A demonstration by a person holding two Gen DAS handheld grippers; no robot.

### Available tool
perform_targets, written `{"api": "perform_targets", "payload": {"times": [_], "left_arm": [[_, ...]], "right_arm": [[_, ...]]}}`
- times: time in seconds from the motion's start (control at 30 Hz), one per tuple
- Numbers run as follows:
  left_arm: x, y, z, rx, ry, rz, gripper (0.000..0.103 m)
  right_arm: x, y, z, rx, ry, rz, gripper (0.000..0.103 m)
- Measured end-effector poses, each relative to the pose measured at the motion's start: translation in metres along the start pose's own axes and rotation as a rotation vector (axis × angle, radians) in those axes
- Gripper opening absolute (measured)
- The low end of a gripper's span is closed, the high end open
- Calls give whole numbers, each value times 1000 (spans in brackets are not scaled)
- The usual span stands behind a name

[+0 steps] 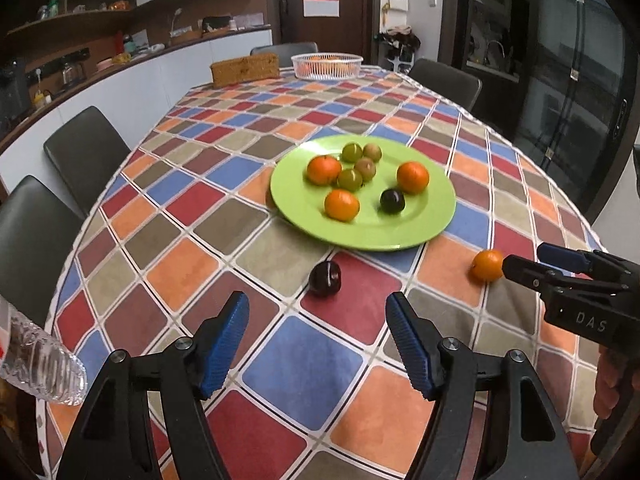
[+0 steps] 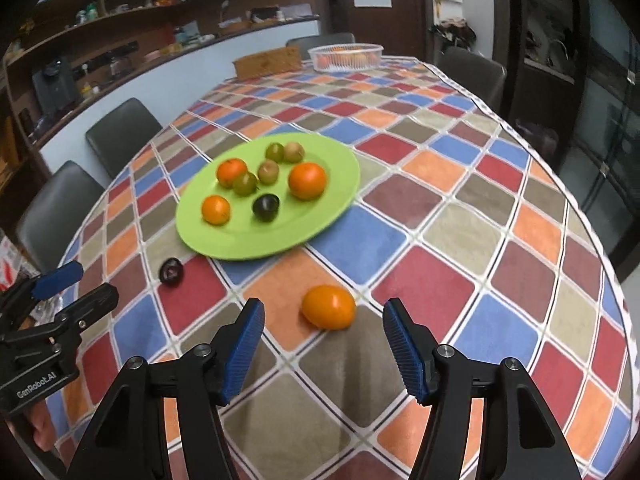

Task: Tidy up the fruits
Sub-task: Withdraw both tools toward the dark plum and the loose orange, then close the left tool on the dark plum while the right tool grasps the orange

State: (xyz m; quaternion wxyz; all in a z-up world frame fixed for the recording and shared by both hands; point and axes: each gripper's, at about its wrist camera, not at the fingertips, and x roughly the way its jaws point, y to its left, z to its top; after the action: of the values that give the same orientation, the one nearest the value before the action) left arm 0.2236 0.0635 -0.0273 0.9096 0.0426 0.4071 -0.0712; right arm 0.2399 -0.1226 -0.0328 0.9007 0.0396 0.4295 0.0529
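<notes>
A green plate (image 1: 420, 224) (image 2: 240, 240) on the checkered tablecloth holds three oranges, one dark plum and several small green-brown fruits. A second dark plum (image 1: 325, 279) (image 2: 172, 272) lies on the cloth in front of the plate. My left gripper (image 1: 317, 299) hovers just short of it, open, with nothing between its blue pads. A loose orange (image 1: 487, 265) (image 2: 328, 307) lies on the cloth to the right. My right gripper (image 2: 323, 303) is open, and the orange sits just beyond its tips, untouched. Each gripper shows in the other's view: right gripper (image 1: 524, 258), left gripper (image 2: 96, 280).
A white basket (image 1: 327, 66) with oranges and a brown box (image 1: 245, 69) stand at the table's far end. A clear plastic bottle (image 1: 40, 364) juts in at the near left. Dark chairs (image 1: 84, 152) line the left side and far end.
</notes>
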Motion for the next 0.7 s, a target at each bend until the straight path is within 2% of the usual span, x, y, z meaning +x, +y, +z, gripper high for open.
{"api": "perform_targets", "payload": {"times": [0.23, 0.47, 0.63, 0.7], "left_arm": [[34, 7, -1, -7, 65, -11, 70], [55, 6, 6, -13, 75, -18, 69], [69, 5, 11, -16, 95, -27, 58], [74, 5, 13, -19, 102, -28, 52]], "right_arm": [[20, 1, -5, -1, 37, -39, 62], [34, 0, -5, -3, 59, -44, 62], [39, 1, -2, -10, 57, -35, 61], [41, 2, -2, -18, 59, -31, 57]]}}
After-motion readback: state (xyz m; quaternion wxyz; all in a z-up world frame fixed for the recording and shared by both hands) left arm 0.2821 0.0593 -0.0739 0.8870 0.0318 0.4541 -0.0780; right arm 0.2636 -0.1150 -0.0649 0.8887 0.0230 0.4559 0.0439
